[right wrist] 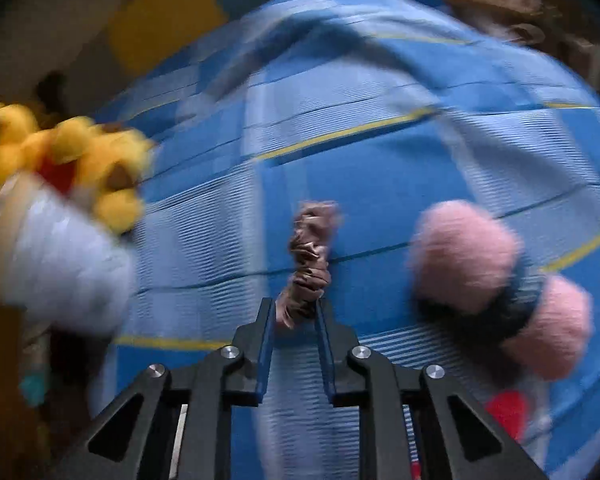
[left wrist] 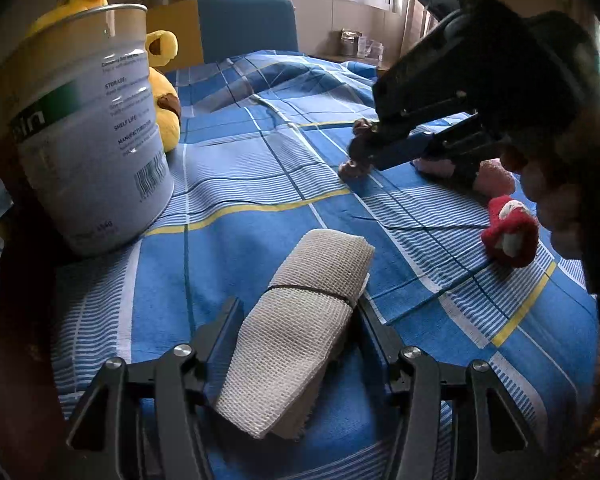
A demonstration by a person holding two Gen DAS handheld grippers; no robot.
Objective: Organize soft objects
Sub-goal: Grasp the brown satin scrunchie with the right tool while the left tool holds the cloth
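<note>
A beige gauze roll (left wrist: pixel 300 320) with a dark band around it sits between the fingers of my left gripper (left wrist: pixel 298 306), which is shut on it just above the blue plaid bedsheet (left wrist: pixel 228 168). My right gripper (right wrist: pixel 294 306) is shut on the lower end of a brown scrunchie (right wrist: pixel 310 256), which stretches away from the tips. From the left wrist view, the right gripper (left wrist: pixel 360 148) is at the right with the scrunchie (left wrist: pixel 354 166) at its tip. The right wrist view is blurred.
A tall white tin can (left wrist: pixel 88 120) stands at the left with a yellow plush toy (left wrist: pixel 166 92) behind it. A pink pom-pom piece with a dark band (right wrist: pixel 480 280) and a small red plush (left wrist: pixel 510 232) lie at the right. A person's hand (left wrist: pixel 560 184) holds the right gripper.
</note>
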